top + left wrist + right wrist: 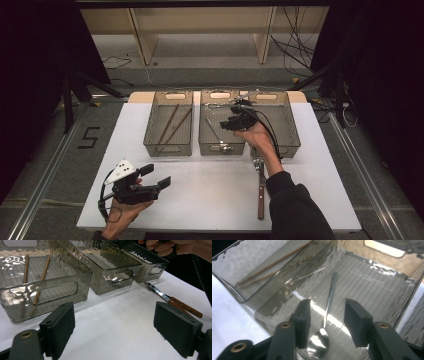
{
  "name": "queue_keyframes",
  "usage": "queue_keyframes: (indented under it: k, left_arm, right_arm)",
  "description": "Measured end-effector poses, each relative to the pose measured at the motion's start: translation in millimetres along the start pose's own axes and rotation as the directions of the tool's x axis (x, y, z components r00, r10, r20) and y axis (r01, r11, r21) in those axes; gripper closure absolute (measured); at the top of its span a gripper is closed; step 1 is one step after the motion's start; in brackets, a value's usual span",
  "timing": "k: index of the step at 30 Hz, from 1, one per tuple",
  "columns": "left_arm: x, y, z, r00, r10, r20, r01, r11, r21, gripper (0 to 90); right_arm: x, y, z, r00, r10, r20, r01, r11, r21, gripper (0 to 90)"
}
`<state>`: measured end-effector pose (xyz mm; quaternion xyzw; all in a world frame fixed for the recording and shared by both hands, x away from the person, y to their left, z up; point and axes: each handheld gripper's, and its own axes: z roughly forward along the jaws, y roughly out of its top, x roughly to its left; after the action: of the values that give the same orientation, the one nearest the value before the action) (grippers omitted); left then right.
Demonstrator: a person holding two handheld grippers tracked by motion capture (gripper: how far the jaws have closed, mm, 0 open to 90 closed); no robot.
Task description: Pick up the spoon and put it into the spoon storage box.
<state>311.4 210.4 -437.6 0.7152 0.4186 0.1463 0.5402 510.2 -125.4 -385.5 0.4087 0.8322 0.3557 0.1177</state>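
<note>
High view: a white desk (200,195) stands on grey floor before a pale shelf unit, dark curtains at both sides. 3 smoky bins line its far edge; the near half is mostly bare. The left hand-held gripper (155,177) hovers over the near-left corner, well apart from the bins. The right hand-held gripper (232,120) hangs over the middle bin (220,147).

Left gripper view: its jaws stand wide, empty. A wooden-handled fork (172,301) lies just before the right bin.

Right gripper view: jaws parted about halfway, gripping nothing. A shiny metal spoon (325,320) lies on the middle bin's ribbed floor.
</note>
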Motion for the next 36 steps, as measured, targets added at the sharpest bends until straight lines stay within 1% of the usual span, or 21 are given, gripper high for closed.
queue_keyframes:
  k: [2, 5, 7, 8, 9, 11, 12, 16, 22, 26, 30, 33, 36]
  left_arm:
    - [0.1, -0.1, -0.2, 1.0, -0.002, 0.0, 0.002, 1.0, -0.002, 17.0]
    - [0.1, -0.3, 0.0, 1.0, -0.009, -0.001, 0.009, 1.0, -0.003, 17.0]
    - [-0.2, -0.2, -0.2, 1.0, -0.007, -0.002, 0.007, 1.0, -0.005, 17.0]
    - [0.0, -0.2, -0.5, 1.0, -0.001, -0.002, 0.001, 1.0, 0.0, 17.0]
    - [-0.1, -0.3, -0.5, 1.0, -0.001, -0.002, 0.001, 1.0, 0.0, 17.0]
    - [-0.1, -0.3, -0.3, 1.0, -0.003, -0.001, 0.003, 1.0, 0.0, 17.0]
    - [-0.2, -0.3, -0.3, 1.0, -0.003, -0.003, 0.003, 1.0, 0.0, 17.0]
    - [-1.1, -0.2, 0.5, 1.0, -0.004, -0.003, 0.004, 1.0, 0.003, 17.0]
    - [-1.3, -0.2, 0.9, 1.0, -0.003, -0.004, 0.003, 1.0, 0.004, 17.0]
    - [-1.3, -0.3, 0.8, 1.0, -0.005, -0.005, 0.005, 1.0, 0.002, 17.0]
    - [-1.1, -0.2, 0.4, 1.0, -0.002, -0.005, 0.002, 1.0, 0.002, 17.0]
    - [-0.9, -0.3, 0.5, 1.0, -0.003, -0.006, 0.003, 1.0, 0.003, 17.0]
    - [-1.3, -0.3, 0.6, 1.0, -0.003, -0.005, 0.003, 1.0, 0.004, 17.0]
  right_arm:
    - [4.5, 0.0, -5.8, 1.0, -0.008, 0.002, 0.008, 1.0, 0.001, 47.8]
    - [13.3, -1.3, -16.6, 0.9994, -0.036, 0.003, 0.036, 0.999, 0.0, 42.4]
    - [18.5, -3.8, -24.8, 0.9984, -0.057, 0.006, 0.057, 0.998, 0.0, 38.6]
    - [21.5, -5.7, -29.1, 0.9982, -0.058, 0.016, 0.058, 0.998, 0.001, 36.7]
    - [24.2, -8.3, -33.5, 0.9976, -0.065, 0.021, 0.065, 0.998, -0.001, 35.9]
    - [28.4, -14.9, -41.9, 0.9975, -0.07, 0.012, 0.07, 0.998, -0.004, 34.9]
    - [30.0, -18.6, -45.5, 0.9975, -0.068, 0.015, 0.068, 0.998, 0.0, 34.7]
    - [32.5, -34.6, -56.2, 0.9978, -0.064, 0.019, 0.063, 0.998, 0.018, 33.7]
    - [34.8, -54.9, -65.5, 0.9981, -0.059, 0.02, 0.058, 0.998, 0.037, 33.5]
    - [36.5, -66.4, -68.6, 0.9988, -0.045, 0.017, 0.044, 0.998, 0.043, 32.3]
    - [40.3, -77.5, -69.2, 0.9984, -0.043, 0.036, 0.041, 0.997, 0.062, 31.3]
    - [44.4, -86.1, -69.5, 0.9987, -0.042, 0.028, 0.04, 0.996, 0.077, 30.6]
    - [46.8, -93.9, -71.4, 0.9992, -0.038, 0.016, 0.036, 0.997, 0.074, 30.7]
